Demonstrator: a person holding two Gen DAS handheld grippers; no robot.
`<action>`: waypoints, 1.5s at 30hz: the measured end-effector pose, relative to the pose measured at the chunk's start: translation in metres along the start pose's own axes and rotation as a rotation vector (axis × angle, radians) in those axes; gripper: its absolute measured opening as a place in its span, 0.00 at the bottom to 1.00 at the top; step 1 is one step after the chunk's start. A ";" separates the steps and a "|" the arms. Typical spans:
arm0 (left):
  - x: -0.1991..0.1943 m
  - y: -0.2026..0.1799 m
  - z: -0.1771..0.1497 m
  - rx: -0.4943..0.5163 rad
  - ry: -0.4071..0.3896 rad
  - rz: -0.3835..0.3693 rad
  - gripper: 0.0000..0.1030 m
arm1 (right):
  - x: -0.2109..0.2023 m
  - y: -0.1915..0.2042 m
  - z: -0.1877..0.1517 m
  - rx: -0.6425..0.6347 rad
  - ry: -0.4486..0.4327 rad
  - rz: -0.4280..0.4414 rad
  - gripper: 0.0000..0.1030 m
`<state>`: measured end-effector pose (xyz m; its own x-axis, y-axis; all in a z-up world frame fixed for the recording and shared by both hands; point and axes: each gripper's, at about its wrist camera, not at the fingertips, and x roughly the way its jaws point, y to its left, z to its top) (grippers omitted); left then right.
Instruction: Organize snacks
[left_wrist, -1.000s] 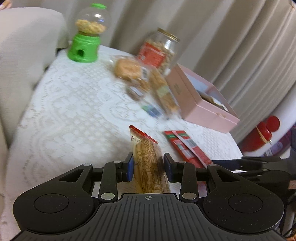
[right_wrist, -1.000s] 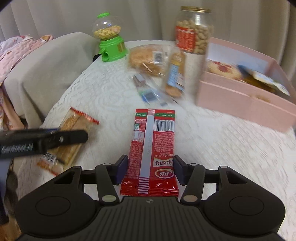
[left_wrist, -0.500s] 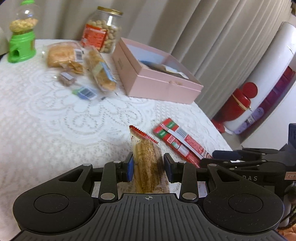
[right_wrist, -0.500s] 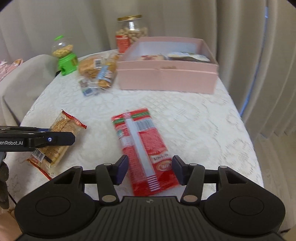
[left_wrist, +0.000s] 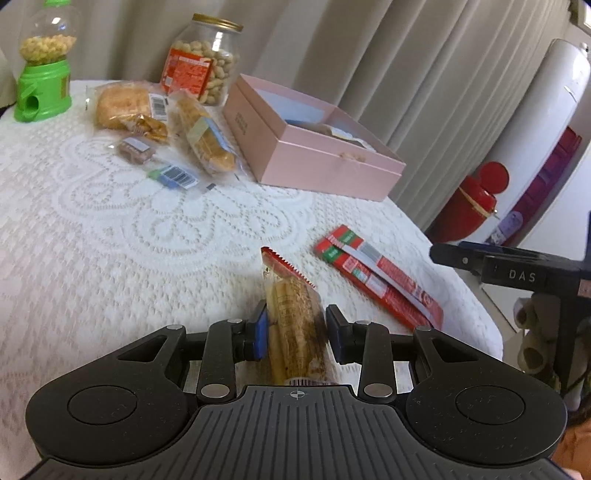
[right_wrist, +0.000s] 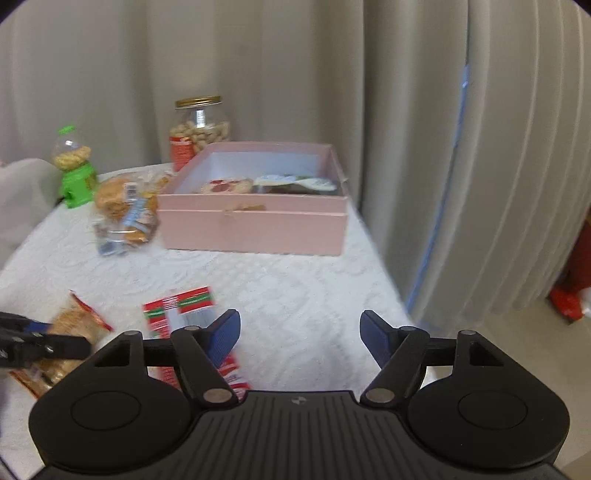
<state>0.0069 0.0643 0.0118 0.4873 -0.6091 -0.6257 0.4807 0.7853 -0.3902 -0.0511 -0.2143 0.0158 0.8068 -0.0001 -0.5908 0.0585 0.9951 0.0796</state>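
Through my left wrist camera, my left claw (left_wrist: 295, 328) pinches a clear pack of brown biscuits (left_wrist: 293, 321) edge-up, well in front of the pink box (left_wrist: 317, 162), ready, I judge, to go into it. The red packet (left_wrist: 376, 278) lies flat on the lace cloth (left_wrist: 110, 240), nearer me than the box.

Through my right wrist camera, my right claw (right_wrist: 300, 338) is opening, with nothing between its jaws. The red packet sits just left of it, short of the box.

White lace tablecloth (left_wrist: 110, 229); pink box (left_wrist: 314, 162); red-and-green wrapper (left_wrist: 376, 280); green dispenser (left_wrist: 42, 92); beige curtains (right_wrist: 443, 147).
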 end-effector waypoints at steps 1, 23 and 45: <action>-0.002 0.001 -0.002 -0.003 -0.001 -0.006 0.36 | 0.000 0.001 0.000 -0.004 0.013 0.033 0.72; -0.020 -0.039 0.014 0.092 0.015 0.025 0.36 | 0.014 0.064 0.009 -0.248 0.088 0.116 0.50; -0.018 -0.092 0.196 0.174 -0.233 0.001 0.36 | -0.042 -0.008 0.202 -0.050 -0.187 0.002 0.50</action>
<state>0.0972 -0.0188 0.1914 0.6330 -0.6329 -0.4459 0.5881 0.7677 -0.2547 0.0332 -0.2422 0.2019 0.9024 -0.0122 -0.4308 0.0316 0.9988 0.0380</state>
